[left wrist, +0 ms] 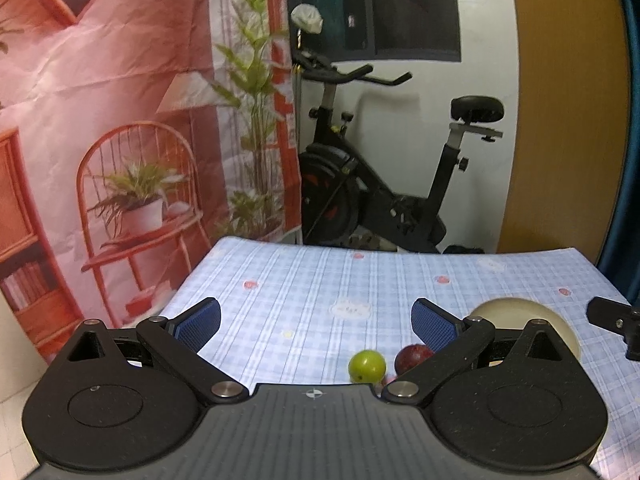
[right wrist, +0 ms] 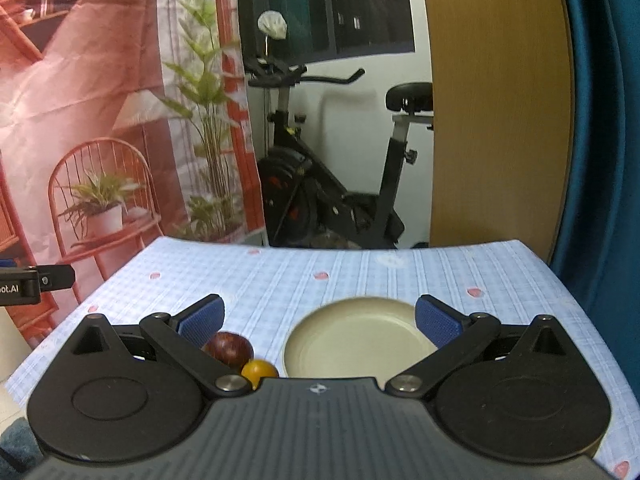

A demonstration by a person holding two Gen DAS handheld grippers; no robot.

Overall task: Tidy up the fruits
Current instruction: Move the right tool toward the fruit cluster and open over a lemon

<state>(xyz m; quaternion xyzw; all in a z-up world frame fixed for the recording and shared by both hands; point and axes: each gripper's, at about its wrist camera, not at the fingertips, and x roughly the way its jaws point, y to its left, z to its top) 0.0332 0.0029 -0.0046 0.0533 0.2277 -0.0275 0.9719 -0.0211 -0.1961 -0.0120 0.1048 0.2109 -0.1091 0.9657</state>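
My left gripper (left wrist: 316, 326) is open above the checked tablecloth, nothing between its blue pads. Low between its fingers lie a green round fruit (left wrist: 367, 365) and a dark red fruit (left wrist: 412, 358), partly hidden by the right finger. A cream plate (left wrist: 516, 312) shows behind that finger. My right gripper (right wrist: 318, 322) is also open and holds nothing. The empty cream plate (right wrist: 360, 340) sits between its fingers, nearer the right one. The dark red fruit (right wrist: 229, 349) and a small orange fruit (right wrist: 259, 371) lie by its left finger.
The table (left wrist: 320, 280) has a blue checked cloth and ends just beyond the grippers. Past it stand an exercise bike (left wrist: 380, 184), a printed pink backdrop (left wrist: 120, 140) and a wooden panel (right wrist: 496, 120). The other gripper's tip (left wrist: 612, 320) shows at the right edge.
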